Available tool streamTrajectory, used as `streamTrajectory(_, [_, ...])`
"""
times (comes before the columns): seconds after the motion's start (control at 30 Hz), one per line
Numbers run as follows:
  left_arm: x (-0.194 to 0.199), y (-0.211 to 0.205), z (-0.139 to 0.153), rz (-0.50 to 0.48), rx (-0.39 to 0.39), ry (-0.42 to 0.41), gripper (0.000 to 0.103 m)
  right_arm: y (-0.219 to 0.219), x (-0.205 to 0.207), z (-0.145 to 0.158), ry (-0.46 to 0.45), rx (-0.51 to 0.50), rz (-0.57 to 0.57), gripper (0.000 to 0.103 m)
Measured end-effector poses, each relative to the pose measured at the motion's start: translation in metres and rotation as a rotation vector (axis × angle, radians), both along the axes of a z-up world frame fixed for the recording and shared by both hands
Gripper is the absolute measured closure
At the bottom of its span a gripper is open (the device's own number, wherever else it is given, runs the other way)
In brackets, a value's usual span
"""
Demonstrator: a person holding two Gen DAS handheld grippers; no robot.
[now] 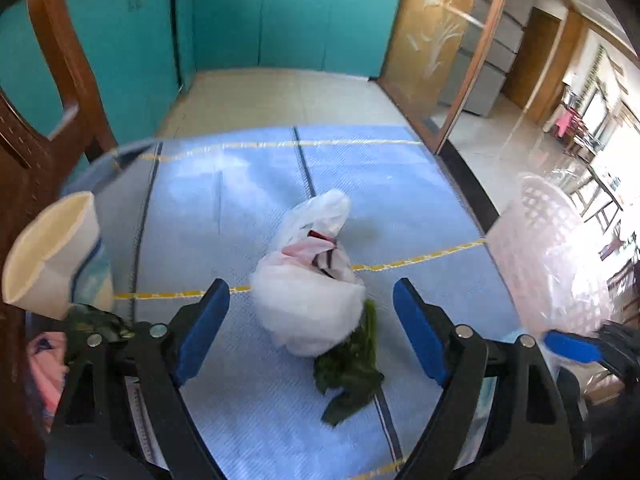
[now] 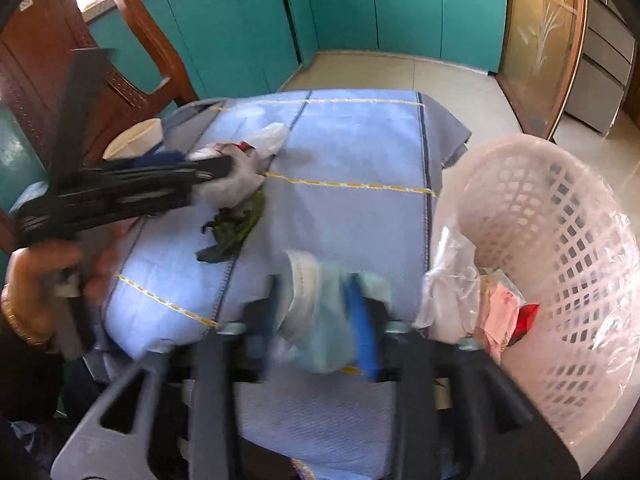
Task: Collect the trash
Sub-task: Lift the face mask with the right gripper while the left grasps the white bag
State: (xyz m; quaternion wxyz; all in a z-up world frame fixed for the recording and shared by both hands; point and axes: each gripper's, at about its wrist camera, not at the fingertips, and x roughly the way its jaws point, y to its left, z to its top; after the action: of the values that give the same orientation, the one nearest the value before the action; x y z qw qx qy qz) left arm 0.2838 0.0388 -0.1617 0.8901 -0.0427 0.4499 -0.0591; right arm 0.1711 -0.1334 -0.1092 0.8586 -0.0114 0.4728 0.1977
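A crumpled white plastic bag (image 1: 308, 280) lies on the blue mat (image 1: 248, 184), with a dark green wrapper (image 1: 352, 364) against its near side. My left gripper (image 1: 310, 324) is open, its blue pads on either side of the bag. A white paper cup (image 1: 48, 248) lies at the mat's left edge. My right gripper (image 2: 320, 320) is shut on a pale blue-and-white crushed paper cup (image 2: 316, 312), held above the mat's near edge, left of the white lattice basket (image 2: 560, 240). The bag (image 2: 244, 176) and wrapper (image 2: 236, 232) also show in the right wrist view beside the left gripper (image 2: 224, 168).
The basket (image 1: 552, 256) is lined with clear plastic and holds several pieces of trash (image 2: 500, 312). A wooden chair (image 2: 132, 64) stands at the mat's far left. Teal cabinets (image 1: 280, 20) line the back wall. A glass door (image 1: 432, 52) is at right.
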Motion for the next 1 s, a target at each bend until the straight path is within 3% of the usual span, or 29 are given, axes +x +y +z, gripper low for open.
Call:
streamTrajectory(0.03, [0.002, 0.001, -0.004, 0.009, 0.000, 0.007, 0.021, 0.004, 0.000, 0.002, -0.014, 0.002, -0.004, 0.035])
streamTrajectory(0.13, [0.002, 0.006, -0.013, 0.026, 0.023, 0.021, 0.054, -0.002, -0.001, 0.008, -0.004, 0.011, -0.009, 0.034])
streamTrajectory(0.3, [-0.014, 0.018, -0.010, 0.047, -0.009, -0.001, 0.068, 0.007, 0.002, -0.011, 0.012, -0.025, -0.005, 0.033])
streamTrajectory(0.47, [-0.055, 0.030, 0.019, 0.046, -0.064, -0.080, 0.069, 0.020, -0.001, -0.023, 0.013, -0.087, 0.020, 0.033])
streamTrajectory(0.63, [-0.094, 0.035, 0.023, 0.050, -0.009, -0.066, 0.065, 0.025, -0.008, -0.014, 0.024, 0.042, 0.104, 0.033])
streamTrajectory(0.77, [-0.105, 0.037, 0.013, 0.055, 0.034, -0.040, 0.058, 0.025, -0.011, -0.006, 0.009, 0.028, 0.094, 0.033])
streamTrajectory(1.0, [-0.102, 0.038, 0.012, 0.056, 0.014, -0.043, 0.041, 0.011, -0.009, -0.001, -0.017, 0.043, 0.014, 0.033])
